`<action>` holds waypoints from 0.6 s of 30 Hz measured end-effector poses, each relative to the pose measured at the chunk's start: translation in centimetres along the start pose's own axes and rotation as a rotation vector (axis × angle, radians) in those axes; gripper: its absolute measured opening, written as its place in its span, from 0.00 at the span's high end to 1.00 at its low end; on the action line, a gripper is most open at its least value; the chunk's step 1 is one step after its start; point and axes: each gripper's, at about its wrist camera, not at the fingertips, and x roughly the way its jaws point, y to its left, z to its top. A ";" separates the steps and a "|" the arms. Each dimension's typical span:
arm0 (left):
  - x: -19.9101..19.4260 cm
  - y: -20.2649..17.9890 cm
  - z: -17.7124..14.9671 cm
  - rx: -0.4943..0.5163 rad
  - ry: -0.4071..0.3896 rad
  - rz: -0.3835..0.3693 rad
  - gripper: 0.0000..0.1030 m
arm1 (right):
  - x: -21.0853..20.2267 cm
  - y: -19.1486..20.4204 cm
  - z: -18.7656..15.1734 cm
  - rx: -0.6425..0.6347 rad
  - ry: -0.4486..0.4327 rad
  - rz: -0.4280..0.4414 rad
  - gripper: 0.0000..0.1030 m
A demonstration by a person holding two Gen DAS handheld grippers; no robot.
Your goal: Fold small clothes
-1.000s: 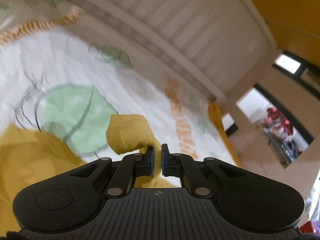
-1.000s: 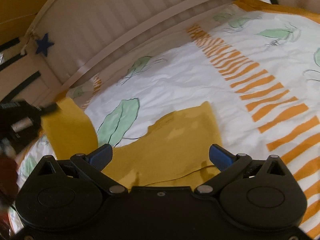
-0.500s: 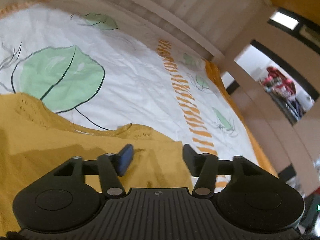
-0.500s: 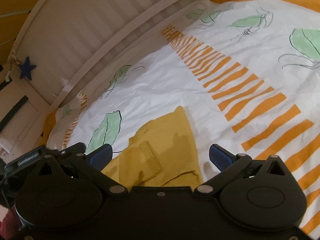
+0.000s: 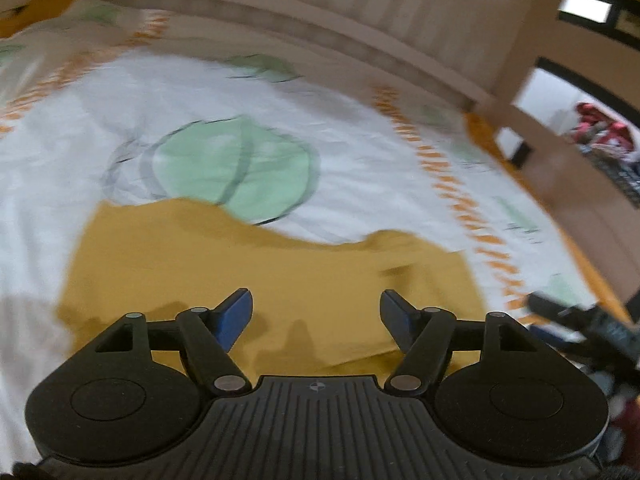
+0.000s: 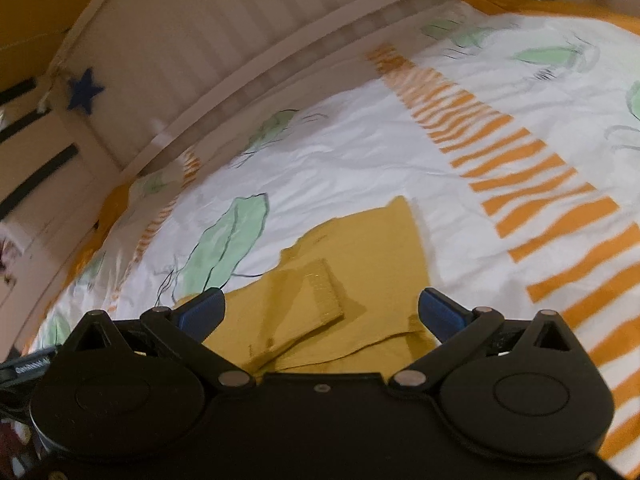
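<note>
A small mustard-yellow garment [image 5: 256, 268] lies flat on the bed sheet [image 5: 200, 100]. In the right wrist view the garment [image 6: 360, 264] has a sleeve [image 6: 316, 300] folded in over its body. My left gripper [image 5: 316, 312] is open and empty, just above the garment's near edge. My right gripper [image 6: 320, 312] is open and empty, over the garment's near part. The right gripper also shows in the left wrist view [image 5: 580, 320] at the right edge, blurred.
The white sheet has green leaves [image 6: 224, 248] and orange stripes [image 6: 540, 184]. A slatted cream bed rail [image 6: 248, 60] with a blue star [image 6: 84, 90] runs along the far side. A doorway [image 5: 560, 120] shows at the far right.
My left gripper let go of the yellow sleeve it pinched a second ago and opened wide. It has swung back over the garment. The sleeve now lies folded on the body.
</note>
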 end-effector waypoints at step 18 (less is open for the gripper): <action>-0.2 7.9 -4.8 -0.140 0.068 0.225 0.32 | 5.4 2.7 0.4 -0.167 0.077 0.037 0.00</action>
